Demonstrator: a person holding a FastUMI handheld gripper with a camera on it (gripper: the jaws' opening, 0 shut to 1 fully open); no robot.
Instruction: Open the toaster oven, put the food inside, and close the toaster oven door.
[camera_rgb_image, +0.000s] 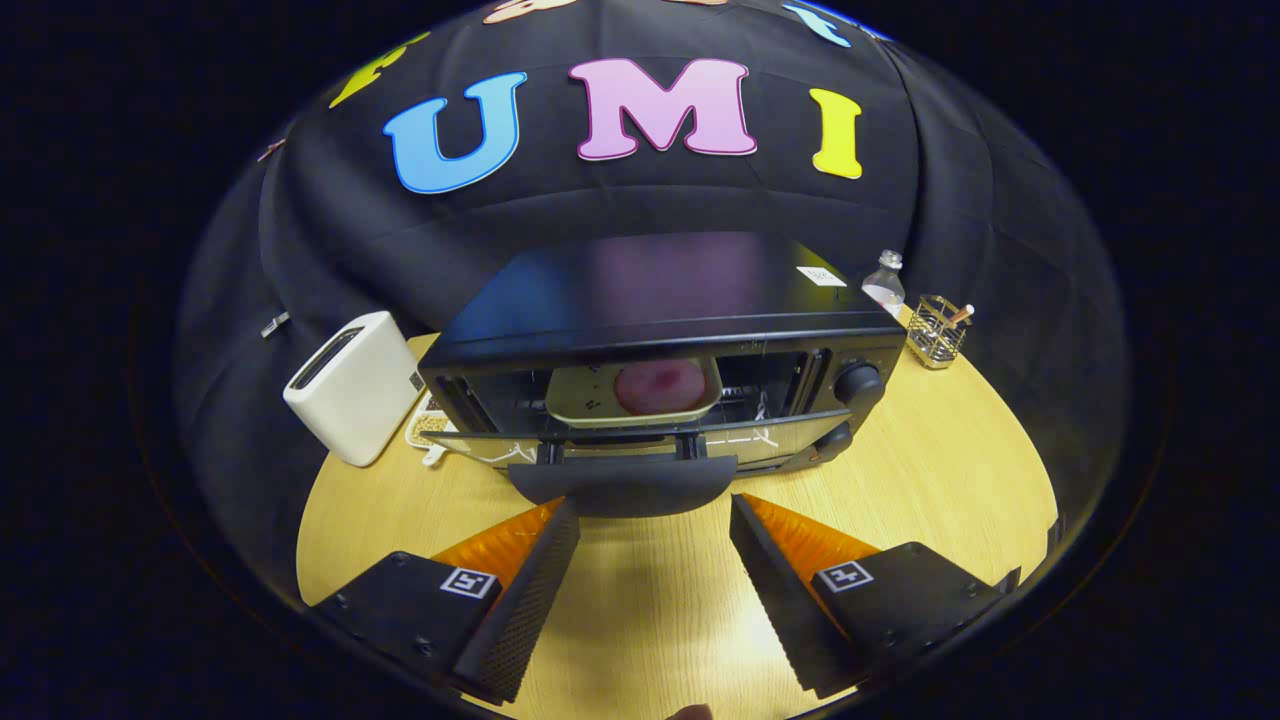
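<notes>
Tray (580, 405) with food (660, 387) inside open toaster oven (660, 330), tongs (655, 515) spread

**No writing is showing legibly**

A white label (820, 275) is sitting on the oven (650, 300) top, too small to read. The gripper (652, 503) is holding its fingers (520, 600) apart and empty, each carrying a square black-and-white marker (469, 582) without words.

White toaster (352, 385), bottle (884, 283) and wire holder (937, 330) on wooden table (940, 480).
</notes>
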